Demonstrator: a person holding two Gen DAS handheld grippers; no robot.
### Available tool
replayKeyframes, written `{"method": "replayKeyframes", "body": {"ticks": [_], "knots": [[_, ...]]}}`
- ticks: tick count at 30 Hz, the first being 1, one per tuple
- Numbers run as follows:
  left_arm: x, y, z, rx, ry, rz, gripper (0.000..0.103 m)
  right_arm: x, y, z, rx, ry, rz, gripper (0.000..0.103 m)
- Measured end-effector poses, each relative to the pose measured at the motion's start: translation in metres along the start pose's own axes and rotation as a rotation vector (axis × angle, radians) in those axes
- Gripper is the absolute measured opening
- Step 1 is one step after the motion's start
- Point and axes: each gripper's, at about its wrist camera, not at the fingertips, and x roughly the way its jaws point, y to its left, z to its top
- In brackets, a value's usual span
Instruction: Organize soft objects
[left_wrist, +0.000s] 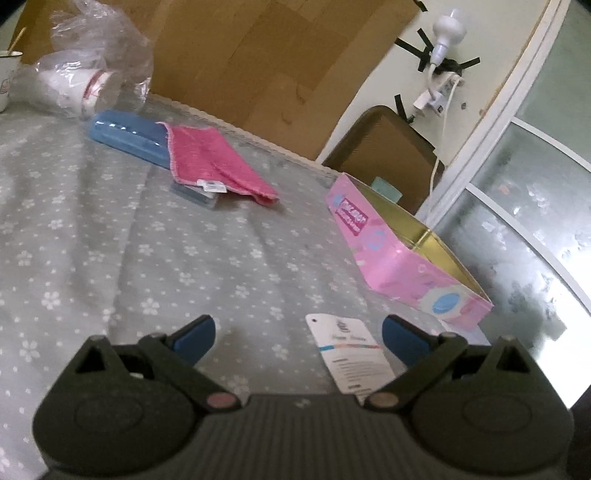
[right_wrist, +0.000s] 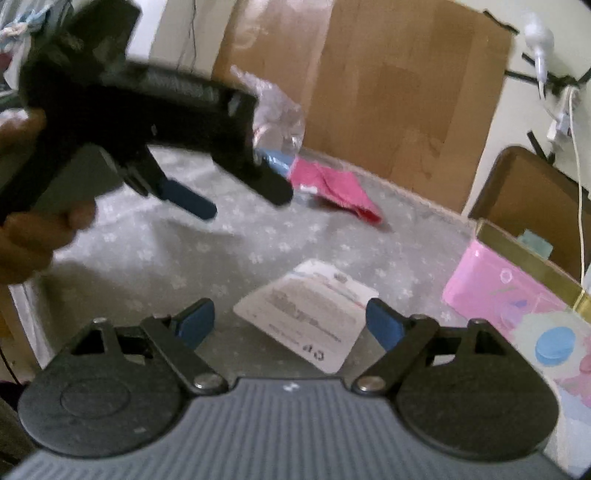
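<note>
Grey cloth with small white flowers is spread over the whole work surface, and cardboard is propped against the wall behind it. Off to the right a frosted glass door can be seen, plus a white bulb taped to the wall with black tape.

Far back on the cloth, a pink towel is laid out folded, with its near edge draped over a small clear case and its far corner resting against a blue case. A crumpled plastic bag with something white inside is parked behind those, and a cup is cut off at the left edge.

On the right, a pink tin is sat open, gold on the inside. Whether anything is in it can't be told from either view.

A white paper tag is lying flat on the cloth near both grippers, just beside the tin.

The left gripper is held wide open above the cloth with nothing pinched; the tag is seen between its blue fingers but isn't touched. In the right wrist view it's held up in a hand, pretty blurred.

The right gripper is spread wide too, nothing clamped, with the tag framed between its fingers and left lying on the cloth.
</note>
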Motion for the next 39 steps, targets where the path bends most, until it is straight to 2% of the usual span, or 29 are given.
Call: {"method": "replayKeyframes", "body": {"ticks": [1,2,3,4,8,9,13,15,16,17,18,19,20,21,23,25,32,34,35,37,39], "knots": [[0.000,0.000,0.000,-0.008,0.002,-0.002,0.100,0.001,-0.009,0.000,0.048,0.007,0.027,0.080],[0.000,0.001,0.000,-0.015,0.005,-0.002,0.100,0.003,-0.018,0.001,0.112,0.023,0.063,0.062],[0.001,0.002,0.000,-0.021,0.009,0.000,0.100,0.003,-0.027,0.001,0.168,0.032,0.086,0.049],[0.002,0.002,0.001,-0.028,0.013,0.001,0.100,0.002,-0.033,0.000,0.208,0.037,0.090,0.047],[0.007,-0.001,0.001,-0.032,0.025,-0.008,0.100,-0.004,-0.072,-0.010,0.450,0.044,0.140,0.021],[0.008,-0.004,0.001,-0.030,0.028,-0.011,0.100,-0.005,-0.086,-0.015,0.542,0.046,0.167,0.018],[0.017,-0.015,0.002,-0.011,0.049,-0.036,0.100,-0.006,-0.136,-0.052,0.928,0.059,0.288,0.016],[0.023,-0.022,0.002,0.008,0.064,-0.045,0.100,-0.018,-0.146,-0.066,1.003,0.037,0.284,0.018],[0.028,-0.026,0.003,0.017,0.074,-0.052,0.100,-0.026,-0.147,-0.067,0.988,0.027,0.261,0.020],[0.031,-0.029,0.004,0.023,0.084,-0.058,0.100,-0.035,-0.146,-0.066,0.955,0.020,0.226,0.027],[0.037,-0.034,0.005,0.029,0.100,-0.068,0.100,-0.045,-0.143,-0.065,0.914,0.008,0.194,0.040],[0.043,-0.038,0.006,0.032,0.117,-0.078,0.100,-0.052,-0.139,-0.063,0.875,-0.007,0.160,0.049],[0.049,-0.043,0.007,0.034,0.135,-0.093,0.100,-0.060,-0.134,-0.060,0.824,-0.022,0.115,0.065],[0.055,-0.048,0.007,0.037,0.153,-0.111,0.100,-0.066,-0.127,-0.056,0.757,-0.033,0.057,0.076],[0.068,-0.060,0.006,0.049,0.191,-0.134,0.100,-0.070,-0.115,-0.050,0.613,-0.038,-0.040,0.079],[0.081,-0.072,0.003,0.066,0.224,-0.141,0.100,-0.068,-0.110,-0.048,0.526,-0.025,-0.070,0.079],[0.114,-0.095,0.004,0.140,0.261,-0.087,0.100,-0.047,-0.121,-0.040,0.391,0.004,-0.112,0.077],[0.123,-0.097,0.009,0.152,0.267,-0.074,0.100,-0.037,-0.128,-0.039,0.361,0.036,-0.098,0.062],[0.127,-0.098,0.011,0.157,0.271,-0.069,0.100,-0.032,-0.129,-0.039,0.343,0.056,-0.090,0.048],[0.133,-0.101,0.012,0.162,0.275,-0.065,0.101,-0.026,-0.129,-0.039,0.321,0.055,-0.079,0.047],[0.133,-0.103,0.010,0.162,0.282,-0.078,0.101,-0.029,-0.133,-0.041,0.350,0.051,-0.064,0.047]]}}
